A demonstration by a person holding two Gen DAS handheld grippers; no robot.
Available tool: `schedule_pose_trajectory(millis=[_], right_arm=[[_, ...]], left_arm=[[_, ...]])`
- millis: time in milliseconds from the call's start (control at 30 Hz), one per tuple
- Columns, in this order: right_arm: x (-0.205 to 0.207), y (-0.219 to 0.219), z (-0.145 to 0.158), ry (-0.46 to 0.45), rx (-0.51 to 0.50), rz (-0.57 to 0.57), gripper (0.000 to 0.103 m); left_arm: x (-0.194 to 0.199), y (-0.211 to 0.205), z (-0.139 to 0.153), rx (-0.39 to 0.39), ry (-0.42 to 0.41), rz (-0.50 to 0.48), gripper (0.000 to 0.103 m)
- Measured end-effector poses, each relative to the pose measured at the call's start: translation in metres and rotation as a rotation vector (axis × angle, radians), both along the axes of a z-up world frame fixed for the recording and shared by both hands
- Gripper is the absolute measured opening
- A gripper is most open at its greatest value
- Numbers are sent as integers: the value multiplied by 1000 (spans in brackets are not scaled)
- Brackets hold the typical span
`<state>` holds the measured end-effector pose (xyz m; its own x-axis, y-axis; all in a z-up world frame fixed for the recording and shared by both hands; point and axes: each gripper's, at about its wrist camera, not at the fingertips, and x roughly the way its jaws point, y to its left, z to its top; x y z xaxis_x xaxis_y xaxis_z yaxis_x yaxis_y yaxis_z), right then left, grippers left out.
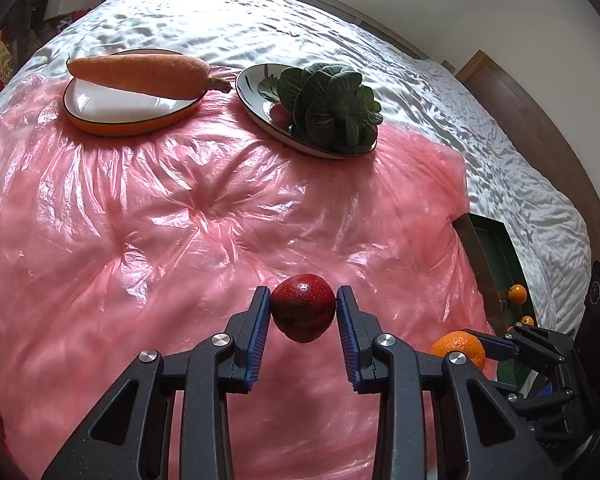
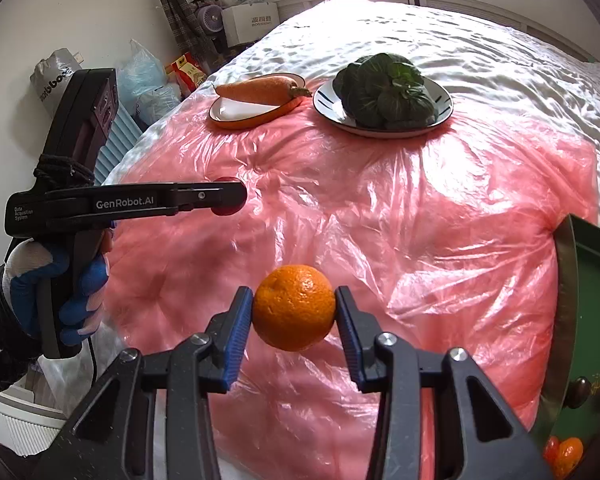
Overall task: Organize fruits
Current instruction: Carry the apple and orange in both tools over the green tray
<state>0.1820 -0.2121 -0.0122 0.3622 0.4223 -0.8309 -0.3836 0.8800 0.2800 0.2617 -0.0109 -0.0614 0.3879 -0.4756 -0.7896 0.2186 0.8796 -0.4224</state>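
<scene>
My left gripper (image 1: 303, 308) is shut on a dark red fruit (image 1: 302, 307) and holds it above the pink plastic sheet (image 1: 160, 220). My right gripper (image 2: 294, 307) is shut on an orange (image 2: 294, 307), also held above the sheet. In the left wrist view the orange (image 1: 458, 347) and right gripper show at lower right. In the right wrist view the left gripper (image 2: 228, 197) shows at left with the red fruit (image 2: 227, 196) mostly hidden behind its finger. A carrot (image 1: 140, 72) lies on an orange-rimmed plate (image 1: 132, 116). A leafy green vegetable (image 1: 332, 104) sits on a white plate (image 1: 256, 80).
A green tray (image 1: 496, 264) at the right edge of the bed holds small orange fruits (image 1: 517, 293); it also shows in the right wrist view (image 2: 592, 280). White bedding (image 1: 420, 60) surrounds the pink sheet. Bags and boxes (image 2: 252, 22) stand beyond the bed's far left.
</scene>
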Motion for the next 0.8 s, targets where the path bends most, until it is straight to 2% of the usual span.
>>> schedule_pose_trajectory(millis=[233, 467, 633, 800], right_arm=[[-46, -43, 1, 80, -39, -56, 74], [-96, -96, 13, 164, -105, -119, 74], [-117, -146, 28, 182, -174, -199, 74], [-119, -194, 37, 167, -246, -275, 74]], left_arm=[[-42, -43, 1, -11, 46, -137, 29], [-92, -114, -1, -48, 111, -356, 29], [-124, -174, 7, -95, 142, -530, 29], [-137, -231, 24, -132, 119, -650, 29]])
